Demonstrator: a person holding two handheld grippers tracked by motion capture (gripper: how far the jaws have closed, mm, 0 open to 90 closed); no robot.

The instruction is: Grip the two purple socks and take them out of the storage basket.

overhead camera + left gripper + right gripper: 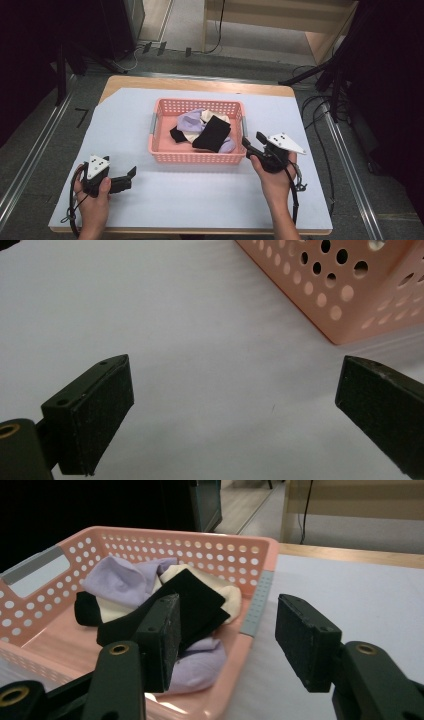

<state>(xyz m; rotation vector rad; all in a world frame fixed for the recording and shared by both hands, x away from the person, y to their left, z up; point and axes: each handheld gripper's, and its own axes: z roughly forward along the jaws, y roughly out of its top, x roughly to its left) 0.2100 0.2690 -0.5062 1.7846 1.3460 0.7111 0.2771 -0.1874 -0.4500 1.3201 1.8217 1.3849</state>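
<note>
1. Your right gripper hangs at the basket's right end, jaws apart and empty – the black sock lies just ahead, inside.
2. Your left gripper rests open on the table, well apart.

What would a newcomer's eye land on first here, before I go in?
The pink basket at the middle of the white-covered table, heaped with socks: a black sock lies on top of lilac ones. The right gripper hangs open at the basket's right end; the left gripper rests open on the table, off its near left corner.
</note>
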